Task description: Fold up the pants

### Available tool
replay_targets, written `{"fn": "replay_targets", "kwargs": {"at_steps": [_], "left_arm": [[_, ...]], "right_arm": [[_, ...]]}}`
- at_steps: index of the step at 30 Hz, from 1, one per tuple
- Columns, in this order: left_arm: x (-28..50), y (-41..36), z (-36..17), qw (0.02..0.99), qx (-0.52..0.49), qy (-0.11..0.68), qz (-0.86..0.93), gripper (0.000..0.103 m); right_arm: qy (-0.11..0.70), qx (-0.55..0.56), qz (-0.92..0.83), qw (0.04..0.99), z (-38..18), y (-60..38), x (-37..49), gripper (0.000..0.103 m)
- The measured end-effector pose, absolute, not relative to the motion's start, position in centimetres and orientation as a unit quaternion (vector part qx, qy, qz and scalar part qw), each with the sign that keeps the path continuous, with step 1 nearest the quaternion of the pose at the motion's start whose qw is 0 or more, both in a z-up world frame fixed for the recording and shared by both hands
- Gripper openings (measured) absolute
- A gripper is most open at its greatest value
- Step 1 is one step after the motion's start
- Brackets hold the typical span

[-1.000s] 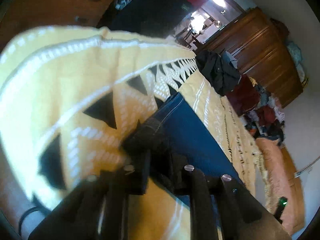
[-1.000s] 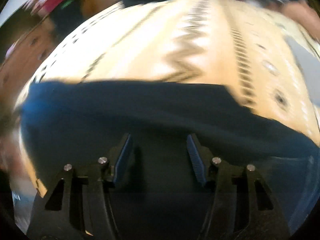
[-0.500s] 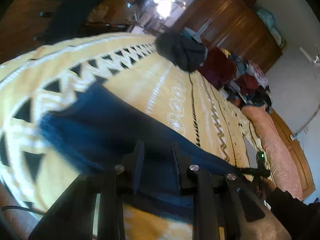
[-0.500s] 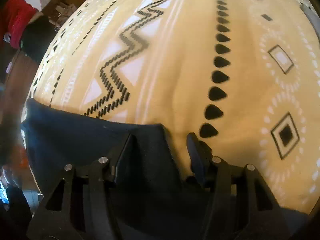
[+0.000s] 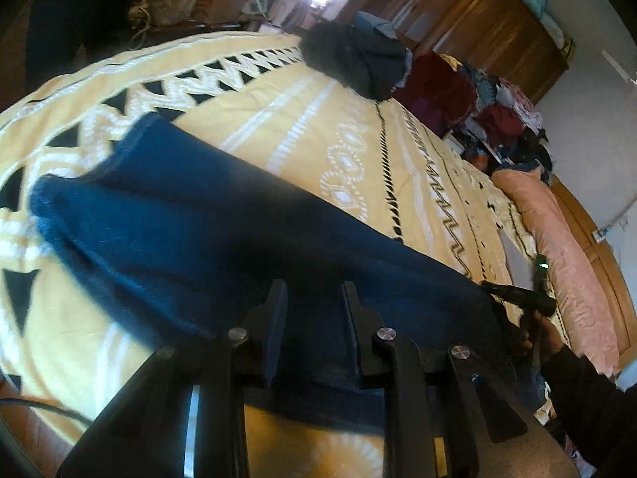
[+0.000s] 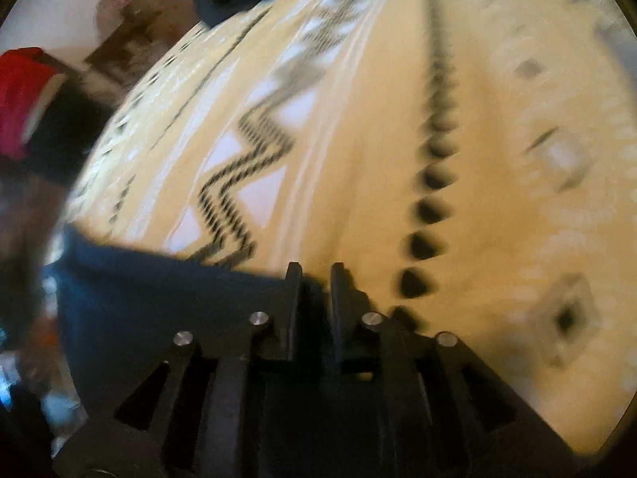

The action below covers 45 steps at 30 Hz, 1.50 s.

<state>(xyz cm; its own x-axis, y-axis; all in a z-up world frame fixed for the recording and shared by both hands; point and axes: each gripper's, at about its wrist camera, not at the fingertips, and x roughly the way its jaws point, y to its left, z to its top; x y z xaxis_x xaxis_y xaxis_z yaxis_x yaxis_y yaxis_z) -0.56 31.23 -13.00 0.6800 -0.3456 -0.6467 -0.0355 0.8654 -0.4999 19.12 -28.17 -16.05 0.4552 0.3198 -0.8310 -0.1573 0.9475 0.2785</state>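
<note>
The pants [image 5: 207, 231] lie on the bedspread [image 5: 302, 135], stretched across the bed from its near left part toward the right. The left gripper [image 5: 312, 302] sits over their near edge, its 2 fingers [image 5: 276, 310] either side of the cloth. Behind the pants, at the bed's far end, rests a heap of clothes [image 5: 358, 59]. A pillow [image 5: 565, 255] lies along the right side, with a wardrobe [image 5: 489, 24] behind it.

In the right wrist view, the right gripper [image 6: 314, 279] sits at the pants' [image 6: 167, 310] right edge, with the bedspread [image 6: 358, 119] spreading ahead.
</note>
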Motion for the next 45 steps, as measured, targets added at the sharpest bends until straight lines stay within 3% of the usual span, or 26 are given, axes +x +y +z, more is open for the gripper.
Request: {"fn": "replay_targets", "kwargs": {"at_steps": [4, 9, 14, 17, 23, 26, 32, 34, 35, 41, 45], "left_arm": [[-2.1, 33.7, -13.3, 0.884, -0.264, 0.38, -0.07, 0.03], [-3.7, 35.6, -14.1, 0.879, -0.289, 0.376, -0.041, 0.03], [-4.8, 33.3, -13.0, 0.886, -0.244, 0.383, -0.096, 0.03], [-4.8, 30.5, -12.6, 0.881, -0.205, 0.398, -0.151, 0.03], [-4.6, 29.3, -12.5, 0.875, -0.223, 0.394, -0.172, 0.03], [-4.5, 29.1, -12.6, 0.873, -0.233, 0.392, -0.175, 0.03], [-4.1, 29.1, -12.9, 0.873, -0.235, 0.393, -0.169, 0.03], [-4.1, 29.1, -13.0, 0.873, -0.232, 0.395, -0.168, 0.03], [-4.1, 29.2, -13.2, 0.873, -0.234, 0.396, -0.165, 0.03], [-4.4, 29.7, -13.6, 0.873, -0.237, 0.396, -0.16, 0.03], [-4.3, 30.0, -14.1, 0.872, -0.237, 0.401, -0.151, 0.03]], "right_arm": [[0.436, 0.079, 0.134, 0.886, -11.5, -26.3, 13.4, 0.019], [0.468, -0.006, 0.239, 0.851, -12.7, -16.9, 4.8, 0.018], [0.458, -0.091, 0.317, 0.826, -12.5, -11.6, -2.8, 0.018], [0.451, -0.147, 0.314, 0.822, -13.4, -10.0, -4.4, 0.018], [0.458, -0.136, 0.325, 0.816, -13.0, -11.2, -4.8, 0.018], [0.448, -0.164, 0.322, 0.817, -12.9, -10.9, -5.6, 0.031], [0.471, -0.171, 0.327, 0.801, -14.9, -9.5, -4.8, 0.032], [0.468, -0.18, 0.32, 0.804, -15.0, -9.4, -4.7, 0.022], [0.468, -0.177, 0.311, 0.808, -15.0, -9.5, -4.6, 0.006], [0.452, -0.154, 0.311, 0.822, -12.8, -10.2, -6.7, 0.004], [0.47, -0.151, 0.313, 0.811, -14.2, -10.1, -7.2, 0.004]]}}
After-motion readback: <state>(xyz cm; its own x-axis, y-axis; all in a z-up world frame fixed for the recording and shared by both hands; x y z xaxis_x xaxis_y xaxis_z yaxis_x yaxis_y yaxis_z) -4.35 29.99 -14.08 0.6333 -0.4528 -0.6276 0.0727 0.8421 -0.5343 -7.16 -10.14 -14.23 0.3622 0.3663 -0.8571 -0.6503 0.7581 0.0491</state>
